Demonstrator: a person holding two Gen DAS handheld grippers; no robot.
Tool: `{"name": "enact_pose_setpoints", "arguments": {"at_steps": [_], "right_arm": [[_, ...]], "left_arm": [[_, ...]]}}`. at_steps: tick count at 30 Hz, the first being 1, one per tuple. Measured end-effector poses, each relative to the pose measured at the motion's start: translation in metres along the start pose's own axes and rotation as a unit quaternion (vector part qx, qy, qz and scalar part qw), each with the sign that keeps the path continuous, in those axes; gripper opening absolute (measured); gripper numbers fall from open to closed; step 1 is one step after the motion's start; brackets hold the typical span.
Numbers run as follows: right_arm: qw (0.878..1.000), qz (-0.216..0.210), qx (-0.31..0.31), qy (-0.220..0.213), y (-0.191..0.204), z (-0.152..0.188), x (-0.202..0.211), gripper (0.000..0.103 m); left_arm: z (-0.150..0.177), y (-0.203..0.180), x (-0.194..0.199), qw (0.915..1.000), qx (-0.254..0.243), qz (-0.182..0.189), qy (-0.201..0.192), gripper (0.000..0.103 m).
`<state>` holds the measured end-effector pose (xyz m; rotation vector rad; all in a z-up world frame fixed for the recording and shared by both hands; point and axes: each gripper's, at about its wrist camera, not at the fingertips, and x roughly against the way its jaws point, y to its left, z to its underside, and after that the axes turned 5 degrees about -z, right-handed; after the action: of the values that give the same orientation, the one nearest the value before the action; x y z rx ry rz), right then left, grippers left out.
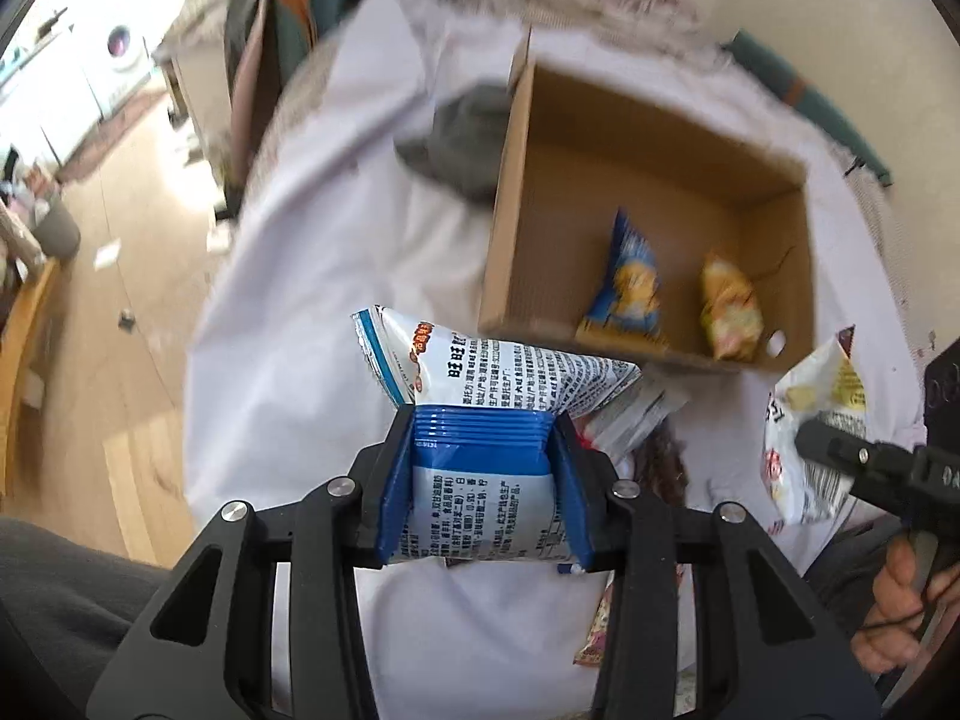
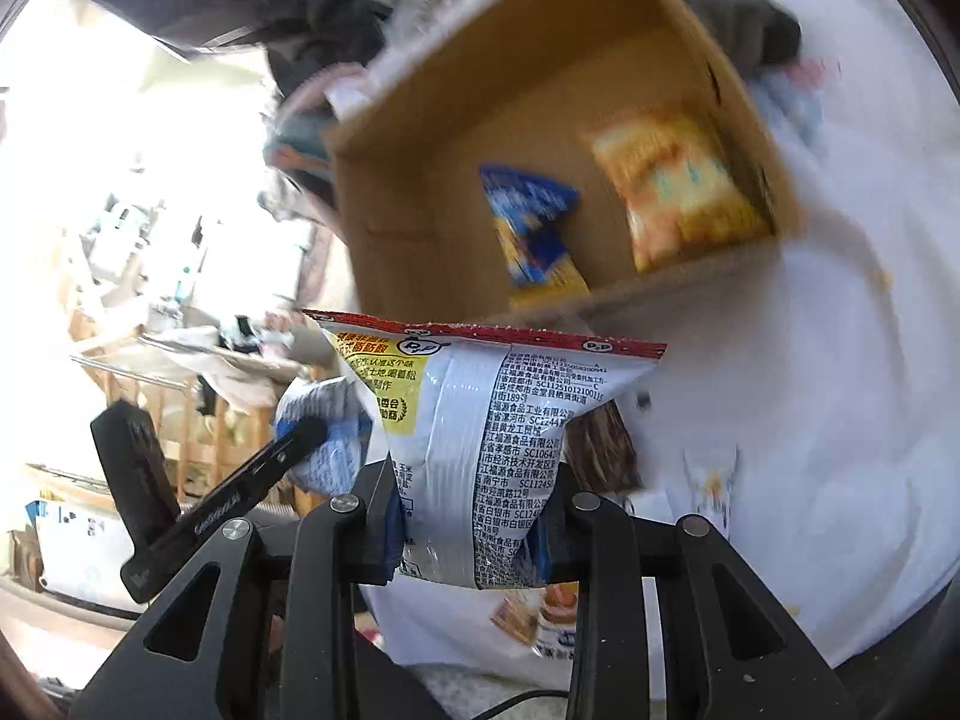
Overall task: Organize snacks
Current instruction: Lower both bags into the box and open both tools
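Two packets lie in the cardboard box (image 1: 510, 192); left gripper (image 1: 483, 450) clamps a blue-and-white snack packet (image 1: 480, 480), right gripper (image 2: 474, 516) clamps a red-topped white snack bag (image 2: 480, 420), and several loose packets remain on the white sheet (image 1: 312, 312).

The open cardboard box (image 1: 654, 120) has bare floor at its far side; two snack bags (image 1: 624, 294) crowd the near wall.

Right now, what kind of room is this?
Probably a lived-in home, maybe a bedroom: a white sheet covers a soft surface, a washing machine stands beyond wooden flooring, and clothes lie beside the cardboard box.
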<state>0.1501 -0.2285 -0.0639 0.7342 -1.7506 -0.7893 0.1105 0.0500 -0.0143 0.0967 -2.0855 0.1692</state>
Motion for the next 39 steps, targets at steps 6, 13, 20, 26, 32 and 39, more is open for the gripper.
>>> {"name": "enact_pose_setpoints", "arguments": {"at_steps": [6, 13, 20, 26, 32, 39], "right_arm": [[0.998, 0.02, 0.027, -0.052, 0.018, -0.036, 0.014, 0.033], [0.992, 0.068, 0.08, -0.067, 0.028, -0.061, 0.005, 0.033], [0.988, 0.105, 0.087, -0.071, 0.016, -0.073, -0.004, 0.033], [0.987, 0.123, 0.069, -0.074, -0.003, -0.078, -0.015, 0.033], [0.985, 0.139, 0.077, -0.065, -0.007, -0.078, -0.028, 0.035], [0.986, 0.143, 0.068, -0.05, -0.012, -0.079, -0.038, 0.036]], "left_arm": [[-0.046, -0.009, 0.026, 0.9976, -0.017, 0.007, -0.067, 0.038], [-0.079, -0.042, 0.007, 0.9954, -0.05, 0.014, -0.081, 0.038], [-0.086, -0.072, -0.025, 0.9941, -0.077, 0.013, -0.076, 0.038], [-0.08, -0.088, -0.05, 0.9918, -0.101, 0.011, -0.077, 0.038], [-0.078, -0.087, -0.071, 0.9933, -0.097, 0.01, -0.062, 0.039], [-0.076, -0.09, -0.08, 0.9939, -0.096, 0.015, -0.051, 0.039]]}}
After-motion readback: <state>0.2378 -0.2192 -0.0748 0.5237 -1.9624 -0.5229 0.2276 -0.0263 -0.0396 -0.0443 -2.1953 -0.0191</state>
